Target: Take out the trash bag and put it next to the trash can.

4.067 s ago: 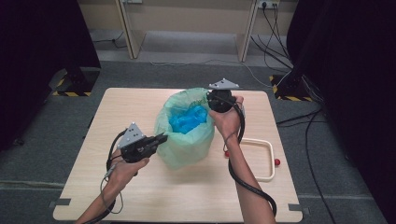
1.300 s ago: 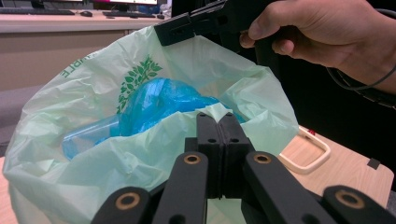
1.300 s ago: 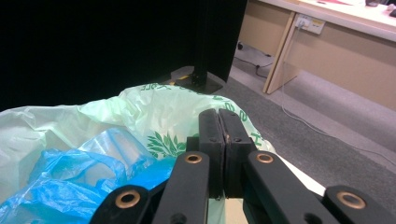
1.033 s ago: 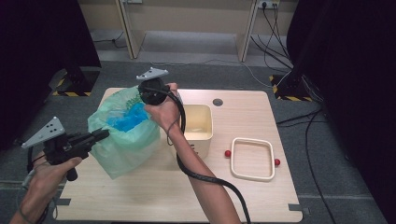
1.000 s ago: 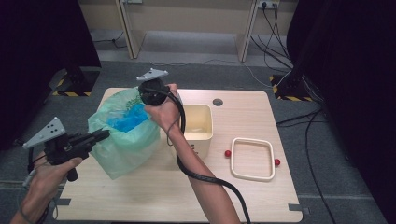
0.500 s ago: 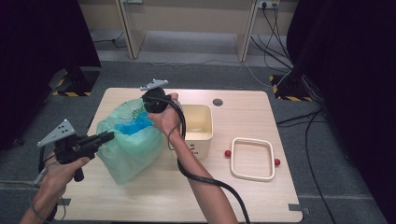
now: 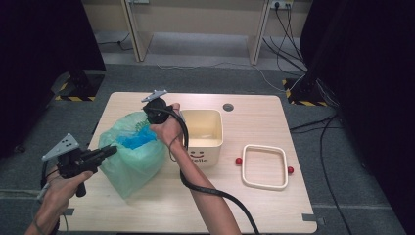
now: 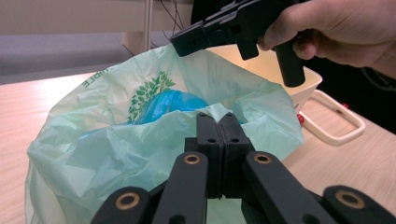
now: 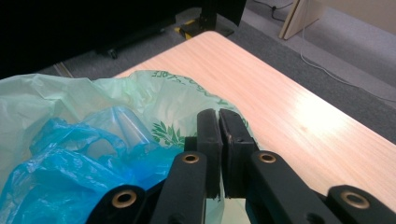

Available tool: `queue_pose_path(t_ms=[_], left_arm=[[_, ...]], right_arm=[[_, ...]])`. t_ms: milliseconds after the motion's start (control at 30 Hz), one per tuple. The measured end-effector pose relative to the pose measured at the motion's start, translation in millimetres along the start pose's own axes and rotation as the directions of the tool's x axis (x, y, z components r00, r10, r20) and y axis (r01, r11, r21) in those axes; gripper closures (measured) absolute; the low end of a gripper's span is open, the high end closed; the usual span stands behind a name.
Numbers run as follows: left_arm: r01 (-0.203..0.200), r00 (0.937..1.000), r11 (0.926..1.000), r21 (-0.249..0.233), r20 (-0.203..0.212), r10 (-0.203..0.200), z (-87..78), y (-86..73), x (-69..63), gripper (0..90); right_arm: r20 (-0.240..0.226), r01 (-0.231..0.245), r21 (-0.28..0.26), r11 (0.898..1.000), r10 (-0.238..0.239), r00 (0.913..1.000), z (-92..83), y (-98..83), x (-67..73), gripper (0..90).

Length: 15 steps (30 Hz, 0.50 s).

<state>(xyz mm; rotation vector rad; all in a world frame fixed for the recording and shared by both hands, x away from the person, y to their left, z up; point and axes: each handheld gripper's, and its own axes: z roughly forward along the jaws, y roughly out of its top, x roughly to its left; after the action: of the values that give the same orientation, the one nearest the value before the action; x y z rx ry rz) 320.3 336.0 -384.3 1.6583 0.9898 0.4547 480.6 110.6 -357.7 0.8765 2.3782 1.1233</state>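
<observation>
A pale green plastic bag point(image 7: 137, 164) with a leaf print stands on the left part of the table, and crumpled blue plastic point(image 7: 133, 140) lies inside it. My left gripper point(image 7: 112, 151) is shut on the bag's near left rim; in the left gripper view its jaws point(image 8: 218, 117) pinch a fold of green film point(image 8: 116, 149). My right gripper point(image 7: 148, 119) is shut on the far rim, its jaws point(image 9: 218, 114) closed over the film point(image 9: 154, 88) beside the blue plastic point(image 9: 70, 163). The right gripper point(image 8: 182, 41) also shows in the left gripper view, above the bag's mouth.
A cream bin point(image 7: 214, 128) stands right of the bag, close against my right forearm. Further right lies a cream rectangular frame point(image 7: 264, 147) with a red ball point(image 7: 239, 160) at its left and another point(image 7: 290, 170) at its right. The table's left edge point(image 7: 93, 147) runs under the bag.
The bag has come out of the cream bin and across to the left. Over the last second both grippers sank with it, and its bottom now meets the tabletop.
</observation>
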Motion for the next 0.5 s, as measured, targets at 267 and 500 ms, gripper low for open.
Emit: queue_pose_path(t_ms=[267,500], left_arm=[[0.031,0.9995,0.9995,0.003,-0.006,-0.031,6.2,-11.5,3.4,88.2],[0.039,0.9992,0.9992,-0.010,0.010,-0.039,7.6,-11.2,-0.5,78.5]], right_arm=[[-0.009,0.016,0.040,0.999,-0.015,0.9998,7.2,-5.2,7.9,86.3],[-0.011,0.011,0.027,1.000,-0.011,0.9999,2.6,-8.0,1.8,84.1]])
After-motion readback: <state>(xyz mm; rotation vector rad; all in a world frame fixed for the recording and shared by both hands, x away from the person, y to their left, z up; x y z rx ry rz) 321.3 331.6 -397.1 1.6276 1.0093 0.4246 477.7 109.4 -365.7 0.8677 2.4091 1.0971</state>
